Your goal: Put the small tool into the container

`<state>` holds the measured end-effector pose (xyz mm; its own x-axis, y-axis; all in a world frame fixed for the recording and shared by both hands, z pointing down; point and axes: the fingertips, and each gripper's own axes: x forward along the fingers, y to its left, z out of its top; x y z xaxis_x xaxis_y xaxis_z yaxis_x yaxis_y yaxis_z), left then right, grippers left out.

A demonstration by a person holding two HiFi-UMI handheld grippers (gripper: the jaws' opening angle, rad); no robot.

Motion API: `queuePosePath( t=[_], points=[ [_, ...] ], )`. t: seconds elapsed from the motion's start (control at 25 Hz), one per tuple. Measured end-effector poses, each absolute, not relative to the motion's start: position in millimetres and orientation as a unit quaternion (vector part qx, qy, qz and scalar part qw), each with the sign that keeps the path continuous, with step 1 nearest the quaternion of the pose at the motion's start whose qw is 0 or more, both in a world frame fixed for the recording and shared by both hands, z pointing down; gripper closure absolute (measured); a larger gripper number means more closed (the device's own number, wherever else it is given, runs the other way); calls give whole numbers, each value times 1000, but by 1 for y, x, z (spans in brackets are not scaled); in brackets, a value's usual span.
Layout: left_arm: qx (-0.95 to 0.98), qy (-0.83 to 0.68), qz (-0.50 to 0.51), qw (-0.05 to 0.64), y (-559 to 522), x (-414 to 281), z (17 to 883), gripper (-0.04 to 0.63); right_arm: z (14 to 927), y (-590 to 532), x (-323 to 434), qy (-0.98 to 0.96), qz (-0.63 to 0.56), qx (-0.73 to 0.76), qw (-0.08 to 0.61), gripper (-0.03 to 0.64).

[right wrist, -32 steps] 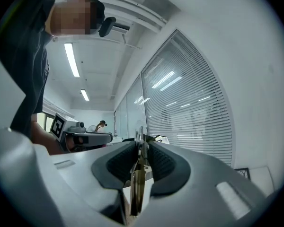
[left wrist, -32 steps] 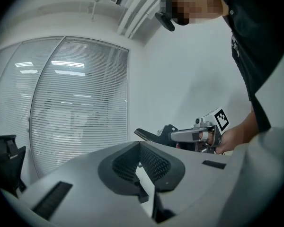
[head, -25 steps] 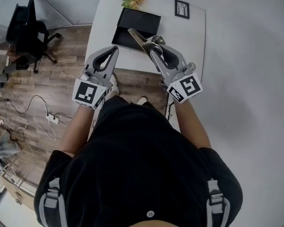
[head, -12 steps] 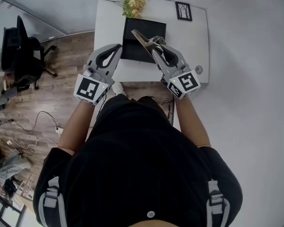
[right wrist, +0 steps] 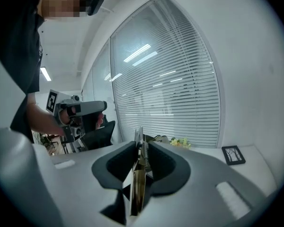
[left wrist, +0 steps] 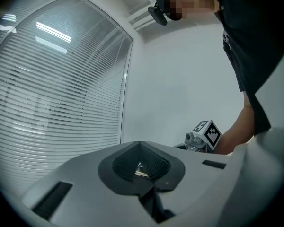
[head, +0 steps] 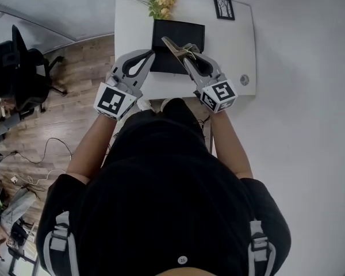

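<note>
One small tool point(head: 173, 46), slim brassy metal with a coil spring, sits upper centre, pinched by the right gripper point(head: 190, 56), overlapping one black container point(head: 187, 30). The left gripper point(head: 147, 54) is pressed together, empty.

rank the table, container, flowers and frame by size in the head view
1. table
2. container
3. flowers and frame look about alike; the flowers are perhaps slightly bigger
</note>
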<state>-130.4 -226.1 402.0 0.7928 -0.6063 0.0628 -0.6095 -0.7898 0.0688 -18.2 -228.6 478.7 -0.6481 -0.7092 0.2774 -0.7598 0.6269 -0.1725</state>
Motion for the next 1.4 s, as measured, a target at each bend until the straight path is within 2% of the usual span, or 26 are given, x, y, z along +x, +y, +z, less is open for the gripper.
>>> queuePosePath(
  t=[0.64, 1.4],
  points=[
    [932, -358, 28, 56, -269, -113, 441, 588, 564, -253, -9, -913, 195, 315, 171, 523],
    [928, -359, 61, 84, -296, -97, 484, 588, 617, -259, -15, -913, 244, 247, 215, 523]
  ],
)
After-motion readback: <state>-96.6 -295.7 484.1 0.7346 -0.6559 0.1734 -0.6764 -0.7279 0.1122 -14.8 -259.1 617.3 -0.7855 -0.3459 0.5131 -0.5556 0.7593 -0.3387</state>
